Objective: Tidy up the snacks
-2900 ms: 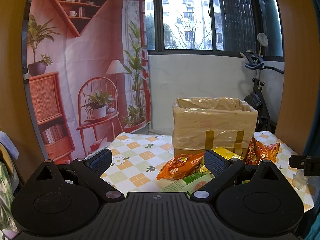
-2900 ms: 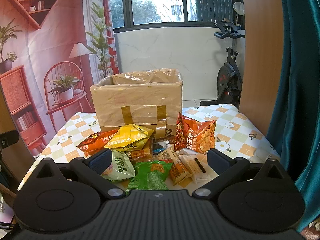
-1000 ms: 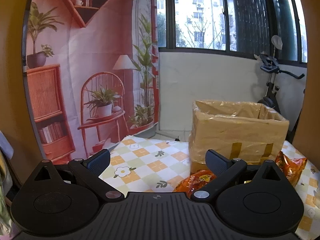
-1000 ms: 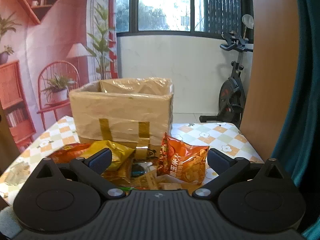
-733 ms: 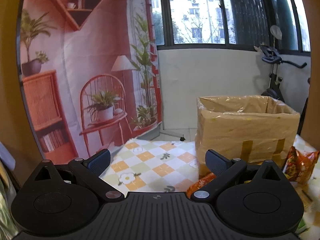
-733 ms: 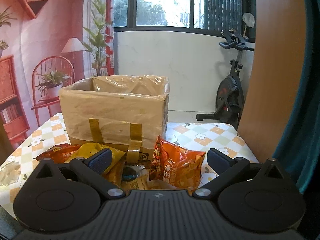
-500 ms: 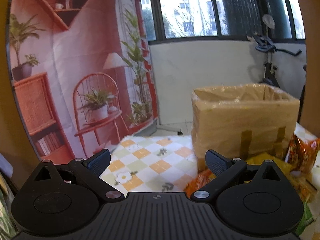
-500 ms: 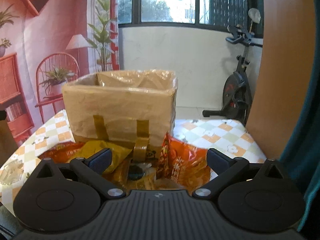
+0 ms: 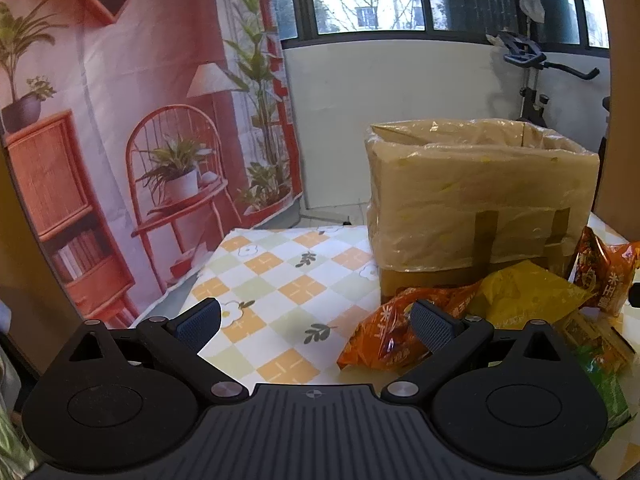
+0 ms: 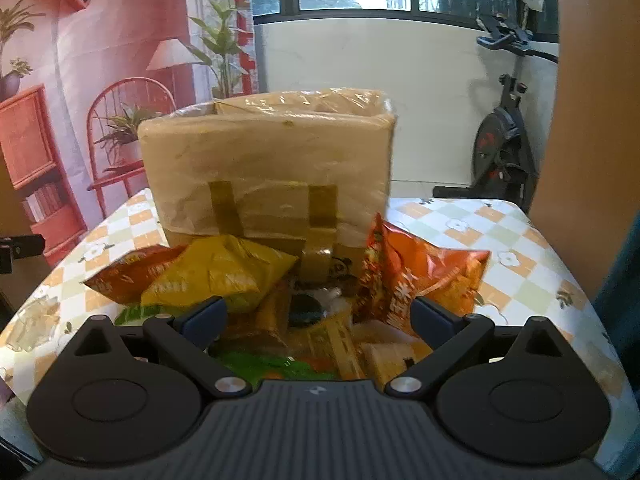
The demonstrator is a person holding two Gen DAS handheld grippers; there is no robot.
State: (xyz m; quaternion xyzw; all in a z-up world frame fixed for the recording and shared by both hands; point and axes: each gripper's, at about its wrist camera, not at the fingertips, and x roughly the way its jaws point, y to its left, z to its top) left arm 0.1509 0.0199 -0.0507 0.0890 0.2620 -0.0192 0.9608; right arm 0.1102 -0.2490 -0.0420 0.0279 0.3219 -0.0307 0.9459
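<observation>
A taped cardboard box (image 9: 480,192) (image 10: 268,172) with an open top stands on the checked tablecloth (image 9: 276,292). Snack bags lie heaped in front of it: an orange bag (image 9: 392,336) (image 10: 132,272), a yellow bag (image 9: 524,296) (image 10: 224,272), an upright orange-red bag (image 9: 604,276) (image 10: 416,276) and a green bag (image 9: 600,384). My left gripper (image 9: 316,320) is open, left of the heap, its right finger in front of the orange bag. My right gripper (image 10: 318,314) is open above the near side of the heap, holding nothing.
A printed backdrop (image 9: 120,120) hangs to the left beyond the table. An exercise bike (image 10: 504,144) stands behind the table on the right. A teal curtain (image 10: 624,280) borders the right edge. Bare tablecloth (image 10: 520,248) lies right of the snacks.
Both grippers have tilted down and come closer to the table, so the snack heap fills more of each view. Both stay open and hold nothing.
</observation>
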